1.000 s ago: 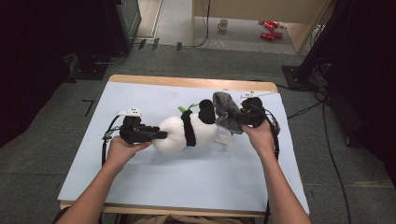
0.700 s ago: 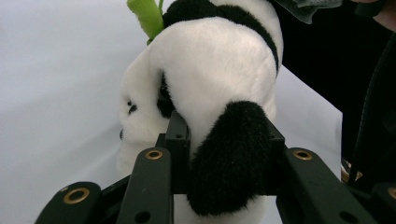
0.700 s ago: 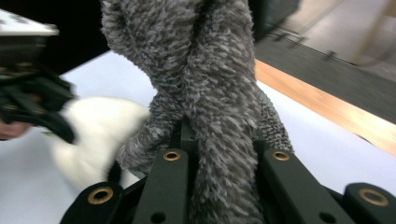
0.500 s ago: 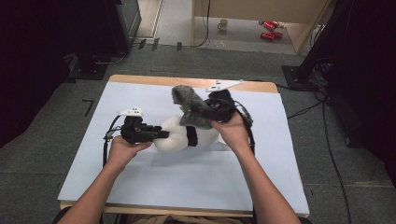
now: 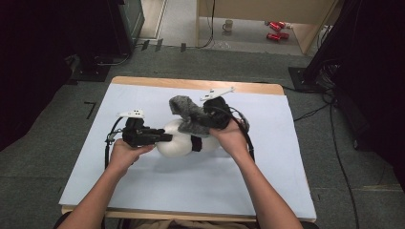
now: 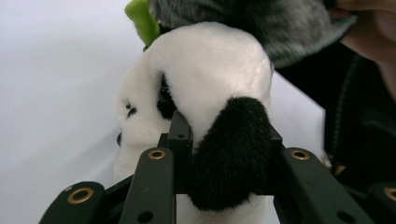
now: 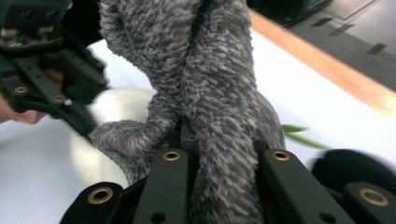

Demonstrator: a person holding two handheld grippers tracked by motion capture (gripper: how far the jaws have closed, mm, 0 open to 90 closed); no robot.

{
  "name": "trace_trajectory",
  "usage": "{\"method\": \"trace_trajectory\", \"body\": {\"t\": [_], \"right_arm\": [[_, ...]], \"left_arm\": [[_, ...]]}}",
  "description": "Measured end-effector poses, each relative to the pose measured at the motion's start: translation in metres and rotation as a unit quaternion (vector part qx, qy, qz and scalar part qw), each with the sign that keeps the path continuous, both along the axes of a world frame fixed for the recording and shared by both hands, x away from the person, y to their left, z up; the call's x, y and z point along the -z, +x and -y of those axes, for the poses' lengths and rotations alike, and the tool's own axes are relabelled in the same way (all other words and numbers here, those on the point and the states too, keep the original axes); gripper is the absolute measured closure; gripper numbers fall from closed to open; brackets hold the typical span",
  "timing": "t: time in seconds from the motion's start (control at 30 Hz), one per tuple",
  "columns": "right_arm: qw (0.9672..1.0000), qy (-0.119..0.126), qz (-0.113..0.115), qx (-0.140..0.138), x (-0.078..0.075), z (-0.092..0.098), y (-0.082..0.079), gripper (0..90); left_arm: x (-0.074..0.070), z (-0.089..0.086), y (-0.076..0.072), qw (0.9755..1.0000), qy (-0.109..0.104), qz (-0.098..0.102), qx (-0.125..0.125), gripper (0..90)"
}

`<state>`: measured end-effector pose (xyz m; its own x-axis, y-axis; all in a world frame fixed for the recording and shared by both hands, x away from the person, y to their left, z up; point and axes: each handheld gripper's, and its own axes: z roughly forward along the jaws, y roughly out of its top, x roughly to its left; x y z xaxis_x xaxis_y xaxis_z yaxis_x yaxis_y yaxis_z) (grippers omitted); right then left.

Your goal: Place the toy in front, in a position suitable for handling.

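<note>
1. One big white-covered table (image 5: 143,95) underneath it all, action parked mid-table, slightly toward the far edge.
2. Plush panda (image 5: 174,140) lying on its side across the middle of the sheet, pale body toward the left hand, dark band near the right hand. No shift from a second back; same spot, same lie.
3. Grey fleecy cloth (image 5: 188,114) now draped up and over the panda's upper side. A second ago bunched out past the toy's right end, half a second ago swinging across and higher, now settled over the middle. Big change of the moment, that.
4. Right gripper (image 5: 205,121) carried leftward with the cloth, slowing right down by now. Fingers pressed tight on a thick fold of it, the grey pile squeezed between them and spilling out above in the right gripper view.
5. Left gripper (image 5: 162,138) planted at the panda's left end, no travel to speak of. Fingers pinching a black limb (image 6: 233,149), one on either side, plush bulging between; anchoring duty, by the look of it.
6. Green leaf (image 6: 140,21) poking out beside the panda's head, half under the grey edge.
7. Meaning for the job, as a judgement: cloth brought to the toy, dressing or wrapping under way, not yet pulled snug; next up, likely laying it round the body against the left hold.
</note>
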<state>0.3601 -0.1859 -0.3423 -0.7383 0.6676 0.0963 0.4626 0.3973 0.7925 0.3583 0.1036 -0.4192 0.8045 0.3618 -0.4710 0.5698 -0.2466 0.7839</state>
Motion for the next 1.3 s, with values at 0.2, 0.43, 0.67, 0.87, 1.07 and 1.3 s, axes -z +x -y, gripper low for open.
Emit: {"method": "trace_trajectory", "body": {"t": [0.2,0.43,0.67,0.87,1.07,1.3], "right_arm": [[0.9993,-0.002,0.002,0.038,-0.006,0.037,0.003,78.7],[0.9977,-0.002,-0.006,0.068,0.003,0.067,0.006,78.7],[0.9958,-0.005,-0.005,0.091,0.004,0.084,0.006,78.7],[0.9926,-0.013,-0.001,0.121,0.004,0.101,0.006,78.7],[0.9897,-0.003,0.002,0.143,0.004,0.116,0.002,78.6],[0.9911,-0.006,0.008,0.132,0.004,0.110,-0.001,78.6]], "left_arm": [[-0.001,-0.002,0.001,1.0000,-0.002,-0.007,0.001,68.8],[0.001,-0.002,0.003,0.9999,0.006,-0.014,0.006,68.7],[-0.002,-0.004,0.002,0.9995,-0.003,-0.028,0.012,68.7],[-0.004,-0.008,0.002,0.9991,-0.013,-0.037,0.014,68.6],[0.000,-0.010,0.005,0.9978,-0.020,-0.060,0.020,68.2],[0.006,-0.009,0.009,0.9985,0.011,-0.053,0.010,66.4]]}}
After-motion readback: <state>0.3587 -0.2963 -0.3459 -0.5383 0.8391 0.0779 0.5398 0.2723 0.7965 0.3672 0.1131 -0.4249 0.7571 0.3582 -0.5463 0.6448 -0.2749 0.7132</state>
